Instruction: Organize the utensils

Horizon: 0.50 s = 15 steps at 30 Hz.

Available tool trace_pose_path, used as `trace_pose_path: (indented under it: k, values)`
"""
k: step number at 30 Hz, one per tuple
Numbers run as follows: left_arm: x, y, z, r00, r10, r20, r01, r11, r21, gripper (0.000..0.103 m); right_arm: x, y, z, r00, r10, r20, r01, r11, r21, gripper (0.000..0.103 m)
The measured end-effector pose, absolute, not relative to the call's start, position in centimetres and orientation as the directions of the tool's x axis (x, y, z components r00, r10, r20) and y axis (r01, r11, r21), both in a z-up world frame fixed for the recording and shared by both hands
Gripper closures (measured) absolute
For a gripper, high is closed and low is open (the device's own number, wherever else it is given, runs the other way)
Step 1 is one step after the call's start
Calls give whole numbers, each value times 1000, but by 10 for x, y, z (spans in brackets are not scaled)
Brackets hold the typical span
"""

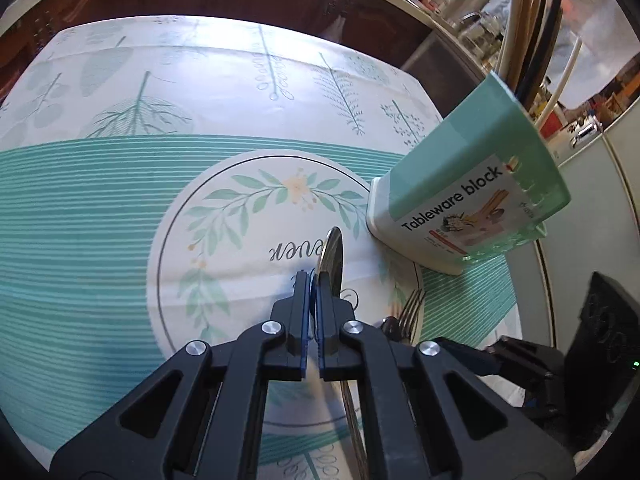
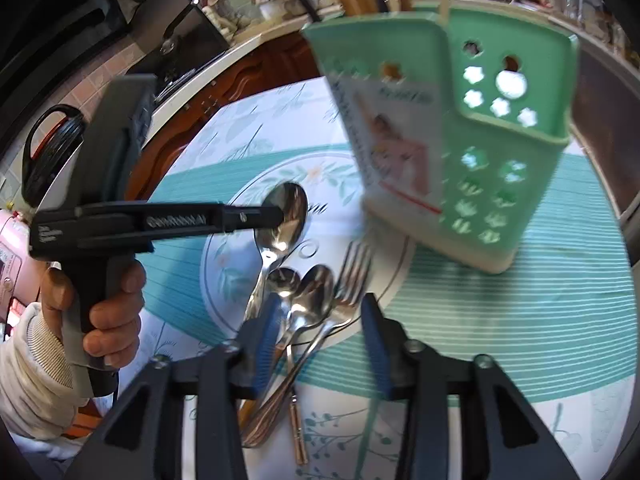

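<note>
A table (image 1: pixel 120 208) under a leaf-print cloth carries a round placemat (image 1: pixel 224 216) with a floral wreath. On the mat's far right edge stands the holder (image 1: pixel 472 184), a mint box labelled "Tableware block", its side wall pierced with flower-shaped holes; long handles and chopsticks (image 1: pixel 524 20) already stand in it. It looks tilted in both views, likely from lens distortion and motion blur.

The left gripper (image 1: pixel 316 280) has its jaws nearly closed on a large spoon (image 2: pixel 286 216), pinching it at the neck just below the bowl, which stands edge-on above the fingertips in the left wrist view. The bowl hangs over the mat, short of the holder. A hand (image 2: pixel 100 308) holds this gripper's grip.

The right gripper (image 2: pixel 320 328) is spread wide and holds nothing; it hovers just above the loose pile: two small spoons (image 2: pixel 316 292) and a fork (image 2: pixel 352 272), lying together on the mat's near edge with handles overlapping.

Handling, as judged: the utensils are polished steel, stiff, light and slippery. A pinch across the flat neck or mid-handle should grip best; the rounded bowl would slide out. Overlapped handles may drag a neighbour along, so each piece is best taken singly. The holder seems light plastic and could tip if struck on its rim.
</note>
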<state>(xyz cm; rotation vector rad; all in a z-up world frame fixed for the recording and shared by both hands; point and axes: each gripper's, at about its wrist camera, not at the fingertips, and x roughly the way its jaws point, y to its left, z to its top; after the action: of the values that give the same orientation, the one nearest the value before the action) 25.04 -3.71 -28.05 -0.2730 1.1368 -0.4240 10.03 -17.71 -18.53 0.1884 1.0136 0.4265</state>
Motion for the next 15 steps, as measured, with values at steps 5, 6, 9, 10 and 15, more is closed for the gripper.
trace_pose_path:
  k: [5, 6, 9, 10, 15]
  values:
    - [227, -21, -271, 353, -472, -808, 176, 882, -438, 102, 108, -171, -199, 389, 460, -798, -244, 887, 393, 77]
    - [223, -19, -271, 347, -471, -811, 174, 882, -438, 102, 110, -170, -201, 379, 466, -800, -240, 884, 401, 77]
    - [214, -15, -275, 316, -475, -821, 165, 880, -446, 102, 116, -167, -207, 359, 472, -805, -223, 881, 417, 83]
    - [211, -14, -277, 304, -479, -824, 162, 878, -450, 102, 119, -167, -208, 361, 468, -807, -217, 883, 415, 83]
    - [197, -16, -291, 240, -449, -860, 177, 892, -416, 102, 131, -156, -207, 355, 435, -827, -223, 899, 377, 83]
